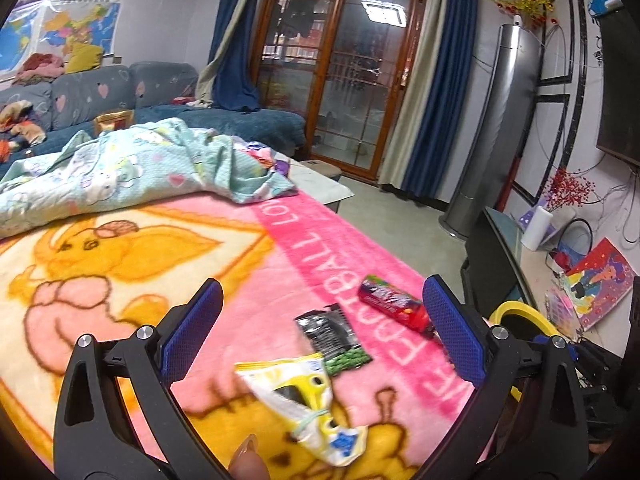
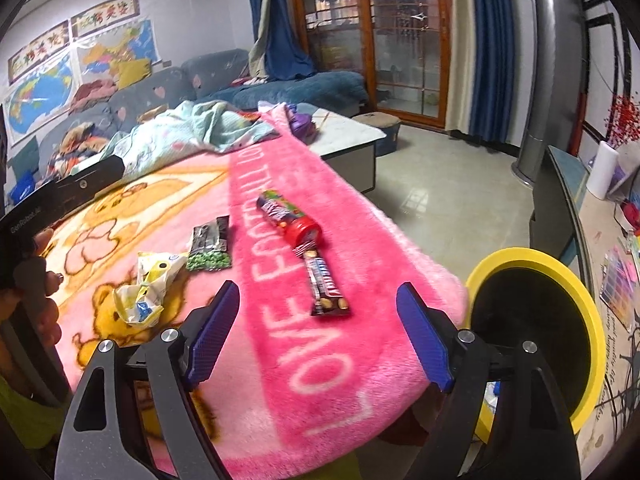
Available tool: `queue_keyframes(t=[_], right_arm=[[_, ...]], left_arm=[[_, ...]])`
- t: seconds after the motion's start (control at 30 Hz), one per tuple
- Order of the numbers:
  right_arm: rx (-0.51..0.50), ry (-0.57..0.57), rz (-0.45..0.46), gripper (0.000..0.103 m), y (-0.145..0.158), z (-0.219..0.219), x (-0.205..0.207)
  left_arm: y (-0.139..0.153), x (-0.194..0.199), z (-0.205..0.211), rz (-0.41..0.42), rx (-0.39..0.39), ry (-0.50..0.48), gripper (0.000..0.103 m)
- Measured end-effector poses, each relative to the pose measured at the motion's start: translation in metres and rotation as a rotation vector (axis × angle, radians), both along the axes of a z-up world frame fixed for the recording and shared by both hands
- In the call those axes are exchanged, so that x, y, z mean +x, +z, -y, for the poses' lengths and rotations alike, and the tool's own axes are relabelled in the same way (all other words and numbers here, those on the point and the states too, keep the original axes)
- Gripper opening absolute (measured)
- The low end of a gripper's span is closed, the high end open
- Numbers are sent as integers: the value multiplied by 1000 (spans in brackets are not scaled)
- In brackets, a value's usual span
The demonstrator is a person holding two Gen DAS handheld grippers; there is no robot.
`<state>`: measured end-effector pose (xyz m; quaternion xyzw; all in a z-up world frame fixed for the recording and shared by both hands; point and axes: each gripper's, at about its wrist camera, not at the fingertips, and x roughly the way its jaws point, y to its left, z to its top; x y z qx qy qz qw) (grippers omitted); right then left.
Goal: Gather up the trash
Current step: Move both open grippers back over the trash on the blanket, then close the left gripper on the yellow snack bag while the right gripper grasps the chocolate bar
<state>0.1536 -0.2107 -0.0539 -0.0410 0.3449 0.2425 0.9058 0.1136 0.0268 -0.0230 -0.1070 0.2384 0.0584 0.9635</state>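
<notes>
Several pieces of trash lie on a pink and yellow blanket [image 2: 280, 360]. A crumpled white and yellow wrapper [image 1: 308, 400] [image 2: 146, 288] lies nearest my left gripper [image 1: 320, 328], which is open above it. Past it are a black and green packet [image 1: 334, 338] [image 2: 210, 248] and a red candy tube [image 1: 394, 304] [image 2: 288, 218]. A brown candy-bar wrapper [image 2: 326, 286] lies just ahead of my right gripper [image 2: 318, 312], open and empty. A yellow-rimmed black bin [image 2: 536, 332] [image 1: 520, 316] stands off the blanket's right edge.
A crumpled light-blue quilt [image 1: 132, 172] covers the far end of the blanket. A blue sofa [image 1: 100, 96] stands behind, a low table [image 2: 348, 140] and tiled floor to the right. A TV stand [image 2: 568, 208] with a paper roll and papers is at the right. A hand [image 2: 36, 288] holds the left gripper.
</notes>
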Motion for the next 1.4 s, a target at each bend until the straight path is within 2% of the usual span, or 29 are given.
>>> queue_keyframes(t=[0.2, 0.43, 0.63, 0.8, 0.9, 1.0, 1.07, 1.3, 1.37, 1.4], right_arm=[[-35, 26, -38, 78, -10, -22, 16], [-69, 7, -71, 78, -27, -35, 44], [-88, -4, -102, 70, -42, -41, 62], [-89, 4, -169, 44, -60, -38, 69], [-101, 10, -147, 33, -62, -36, 65], [-100, 20, -147, 26, -61, -31, 60], [-103, 28, -143, 24, -61, -29, 56], [-111, 61, -149, 23, -59, -30, 40], [-103, 68, -165, 23, -58, -32, 37], [-98, 71, -171, 23, -58, -32, 36]], left_arm=[[-8, -7, -15, -34, -5, 24, 92], [-28, -12, -25, -116, -44, 26, 92], [-48, -8, -29, -185, -98, 12, 92], [-62, -3, -25, -232, -111, -10, 92], [-72, 0, -24, -270, -135, -14, 92], [-82, 2, -23, -308, -173, -18, 92], [-86, 4, -23, -328, -182, -21, 80], [-87, 4, -13, -335, -176, -65, 60], [-88, 4, -9, -340, -178, -94, 49], [-89, 5, -7, -342, -180, -105, 48]])
